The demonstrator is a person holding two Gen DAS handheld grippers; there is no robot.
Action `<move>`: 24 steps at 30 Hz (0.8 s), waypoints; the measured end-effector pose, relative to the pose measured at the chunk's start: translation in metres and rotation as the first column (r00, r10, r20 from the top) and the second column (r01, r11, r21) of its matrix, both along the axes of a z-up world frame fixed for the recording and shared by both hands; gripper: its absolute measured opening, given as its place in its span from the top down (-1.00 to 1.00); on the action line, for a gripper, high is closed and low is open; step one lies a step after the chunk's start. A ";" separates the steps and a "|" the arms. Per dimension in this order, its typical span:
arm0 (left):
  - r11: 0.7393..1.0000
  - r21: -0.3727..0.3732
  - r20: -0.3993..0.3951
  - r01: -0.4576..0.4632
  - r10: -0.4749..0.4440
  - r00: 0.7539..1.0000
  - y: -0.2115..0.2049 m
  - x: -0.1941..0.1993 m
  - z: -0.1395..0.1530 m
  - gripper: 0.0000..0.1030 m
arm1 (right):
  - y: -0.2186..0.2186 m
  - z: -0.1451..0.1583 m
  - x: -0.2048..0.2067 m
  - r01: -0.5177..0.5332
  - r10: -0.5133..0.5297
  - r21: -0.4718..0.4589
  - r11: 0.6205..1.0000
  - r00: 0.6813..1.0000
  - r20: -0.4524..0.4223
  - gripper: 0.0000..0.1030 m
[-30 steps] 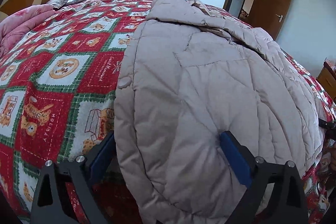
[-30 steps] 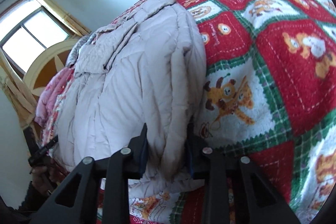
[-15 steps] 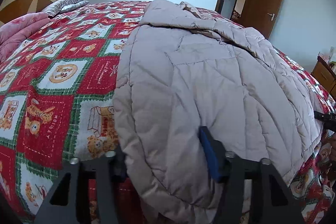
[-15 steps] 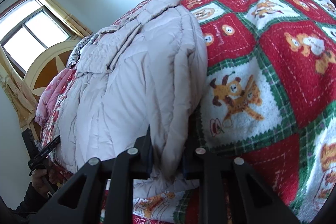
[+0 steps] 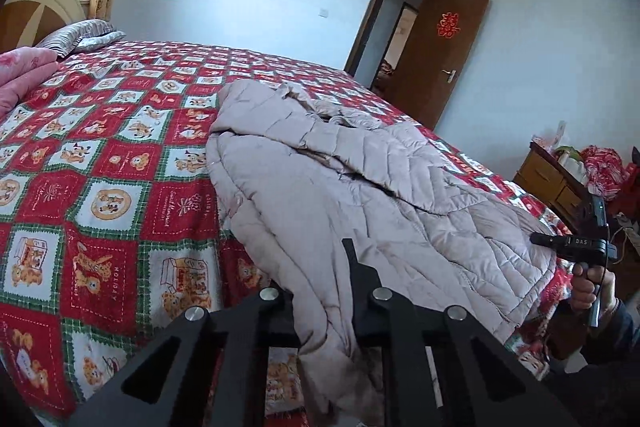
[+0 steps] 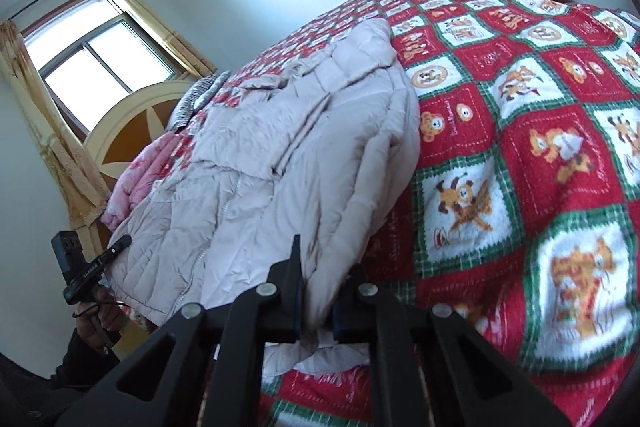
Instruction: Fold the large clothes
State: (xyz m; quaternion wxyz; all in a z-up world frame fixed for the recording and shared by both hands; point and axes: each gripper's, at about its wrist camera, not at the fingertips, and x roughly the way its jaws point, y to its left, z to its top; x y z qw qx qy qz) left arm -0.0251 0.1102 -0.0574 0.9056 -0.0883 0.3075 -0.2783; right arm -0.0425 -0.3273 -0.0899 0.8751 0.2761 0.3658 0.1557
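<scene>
Because the padded coat (image 5: pixel 360 195) lies lengthwise on the bed (image 5: pixel 100 187), we clamp our left hand-held gripper (image 5: pixel 324 311) and right hand-held gripper (image 6: pixel 318 301) on its two hem corners at bottom centre, so the hem can fold toward its collar.

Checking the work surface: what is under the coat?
The coat lies on a red patterned bedspread; the part beneath the coat is hidden.
</scene>
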 end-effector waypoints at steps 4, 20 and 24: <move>0.998 -0.038 0.026 0.053 -0.052 0.998 0.009 -0.028 0.019 0.74 | -0.010 0.018 -0.029 0.001 -0.003 0.063 0.998 1.000 0.028 0.77; 0.968 -0.191 0.050 0.160 -0.154 0.987 0.006 0.099 0.098 0.74 | -0.039 0.105 0.067 0.058 -0.081 0.142 0.988 0.982 0.168 0.77; 0.964 -0.195 0.002 0.182 -0.185 0.983 -0.004 0.157 0.091 0.74 | -0.041 0.110 0.121 0.078 -0.095 0.119 0.990 0.985 0.146 0.78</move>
